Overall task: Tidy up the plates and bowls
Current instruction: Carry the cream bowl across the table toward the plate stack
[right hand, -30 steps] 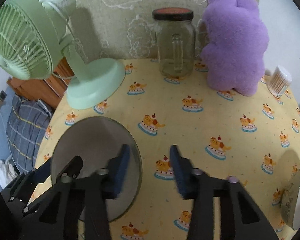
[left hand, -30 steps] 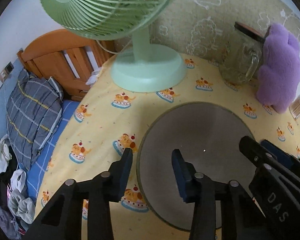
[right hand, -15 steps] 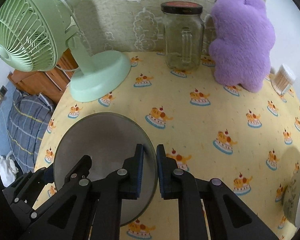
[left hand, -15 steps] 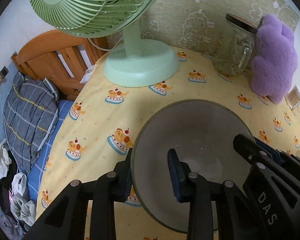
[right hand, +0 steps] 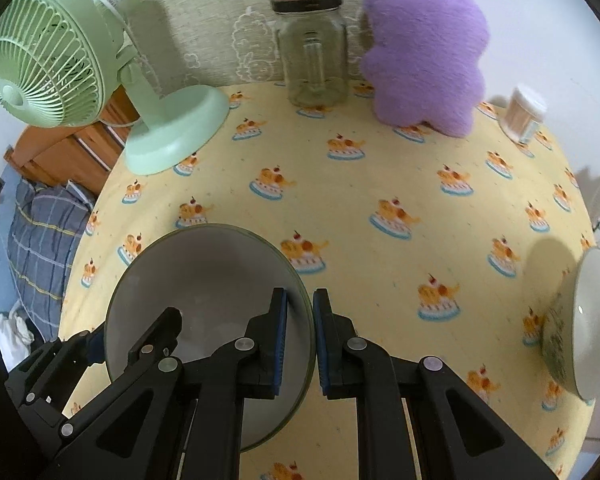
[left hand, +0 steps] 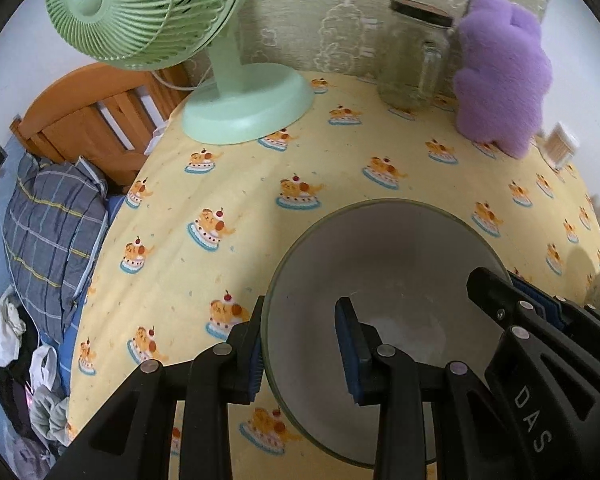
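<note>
A grey bowl (left hand: pixel 384 264) with a greenish rim is held between both grippers above the yellow tablecloth. My left gripper (left hand: pixel 300 344) straddles its left rim, one finger outside, one inside, and the jaws stand wide. My right gripper (right hand: pixel 300 340) is shut on the bowl's (right hand: pixel 208 272) right rim, and it also shows in the left wrist view (left hand: pixel 516 300). A second bowl (right hand: pixel 584 320), white inside with a patterned outside, stands at the table's right edge.
A green desk fan (right hand: pixel 56 52) stands at the back left, a glass jar (right hand: pixel 314 52) with a dark lid and a purple plush toy (right hand: pixel 424 48) at the back. A small cotton-swab container (right hand: pixel 524 112) is back right. A bed with a plaid pillow (left hand: pixel 52 224) lies left of the table.
My right gripper closed on the bowl's right rim. My left gripper slid onto the left rim. The bowl now sits higher and nearer both cameras.
</note>
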Demonstrator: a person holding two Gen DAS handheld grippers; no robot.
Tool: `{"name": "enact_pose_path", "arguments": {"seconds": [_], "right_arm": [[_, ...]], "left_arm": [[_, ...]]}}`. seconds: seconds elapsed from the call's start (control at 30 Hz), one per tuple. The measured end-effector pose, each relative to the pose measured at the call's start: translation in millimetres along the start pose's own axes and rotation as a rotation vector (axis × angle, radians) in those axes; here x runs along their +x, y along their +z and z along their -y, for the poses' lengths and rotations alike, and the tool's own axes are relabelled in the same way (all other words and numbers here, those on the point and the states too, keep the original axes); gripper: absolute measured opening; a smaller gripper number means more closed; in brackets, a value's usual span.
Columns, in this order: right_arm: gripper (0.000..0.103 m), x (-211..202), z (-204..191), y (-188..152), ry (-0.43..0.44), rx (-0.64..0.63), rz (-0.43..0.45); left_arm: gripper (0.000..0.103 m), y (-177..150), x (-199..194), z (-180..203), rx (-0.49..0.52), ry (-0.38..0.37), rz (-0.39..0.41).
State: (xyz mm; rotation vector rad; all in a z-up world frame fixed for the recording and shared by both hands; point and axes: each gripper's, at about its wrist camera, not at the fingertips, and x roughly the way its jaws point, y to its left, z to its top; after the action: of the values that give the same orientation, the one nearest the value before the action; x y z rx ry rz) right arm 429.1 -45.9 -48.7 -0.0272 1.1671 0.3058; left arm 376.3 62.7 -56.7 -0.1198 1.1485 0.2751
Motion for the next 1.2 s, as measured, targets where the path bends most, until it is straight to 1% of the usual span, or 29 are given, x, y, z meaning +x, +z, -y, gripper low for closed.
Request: {"name": "enact_pose_path", "arguments": {"seconds": [0.2,0.37,0.47,0.57,0.73,0.97,1.2], "right_arm": [[0.016,-23.8,6.9,-14.5,-0.006,0.020,0.002],[0.016,-44.0,12.9,-27.9,-0.036,0.037,0.020],[0.016,-55.2,16.2,-36.1,-0.060,0.042,0.023],[0.016,-68.0,18.2,-44.9,-0.087,0.049,0.035],[0.016,-92.6,16.8,-59.6,-0.118,0.091,0.055],[0.016,-126.4,1.8,-80.7,-0.131,0.099,0.090],[0.016,-151.2,-11.0,-107.6,-0.139,0.119,0.106]], "left_arm": [[0.031,-12.2,-21.9,8.8,0.021,-0.001,0.017],[0.031,-22.4,-36.9,16.7,0.050,-0.036,0.032],[0.031,-29.5,-45.5,21.8,0.068,-0.055,0.024],[0.031,-36.6,-56.1,24.1,0.086,-0.074,0.042],[0.031,-46.8,-79.1,21.1,0.121,-0.105,0.063],[0.031,-64.8,-109.7,8.1,0.143,-0.113,0.096],[0.031,-88.3,-131.4,-3.3,0.154,-0.125,0.109]]}}
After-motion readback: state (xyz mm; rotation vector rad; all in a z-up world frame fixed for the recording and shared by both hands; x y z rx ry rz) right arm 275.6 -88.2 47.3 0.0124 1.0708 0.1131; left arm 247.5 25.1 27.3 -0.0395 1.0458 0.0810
